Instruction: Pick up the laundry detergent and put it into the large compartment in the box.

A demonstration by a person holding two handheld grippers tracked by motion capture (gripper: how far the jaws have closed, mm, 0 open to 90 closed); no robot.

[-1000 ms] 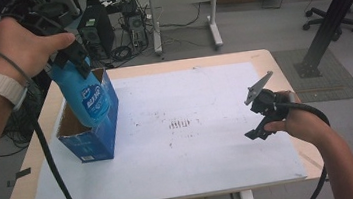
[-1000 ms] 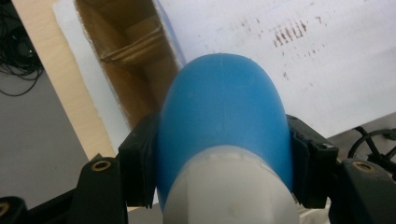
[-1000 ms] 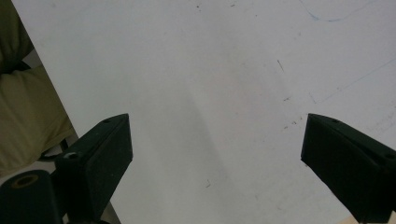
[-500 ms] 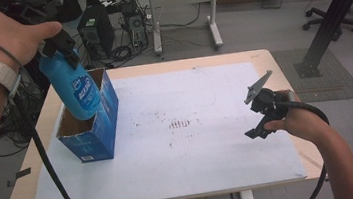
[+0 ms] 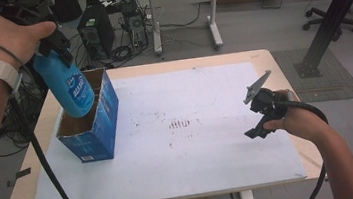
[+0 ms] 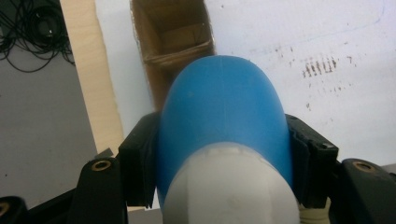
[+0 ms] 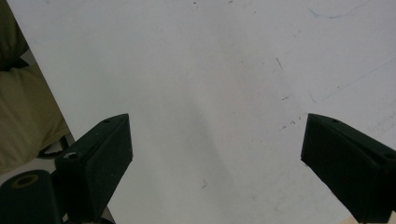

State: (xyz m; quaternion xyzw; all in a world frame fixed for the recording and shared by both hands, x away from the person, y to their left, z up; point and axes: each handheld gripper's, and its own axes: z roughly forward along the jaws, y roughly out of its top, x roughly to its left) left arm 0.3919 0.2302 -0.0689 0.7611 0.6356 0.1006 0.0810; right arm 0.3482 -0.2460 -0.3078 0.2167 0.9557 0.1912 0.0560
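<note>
L gripper (image 5: 49,36) clamped on blue bottle (image 5: 66,84), held above open carton (image 5: 92,124) nr the table's (image 5: 282,72) left edge.

R gripper (image 5: 261,112) idle w/ jaws wide apart, nothing between, low over white sheet (image 5: 196,157) nr right edge. Risks, as I judge: bottle hangs tilted, bottom just inside carton's open top, so it could catch the cardboard wall or divider and tip the light carton; the round body may also slip in the pads. Count: 1 bottle, 1 carton w/ at least 2 compartments, 2 grippers.
</note>
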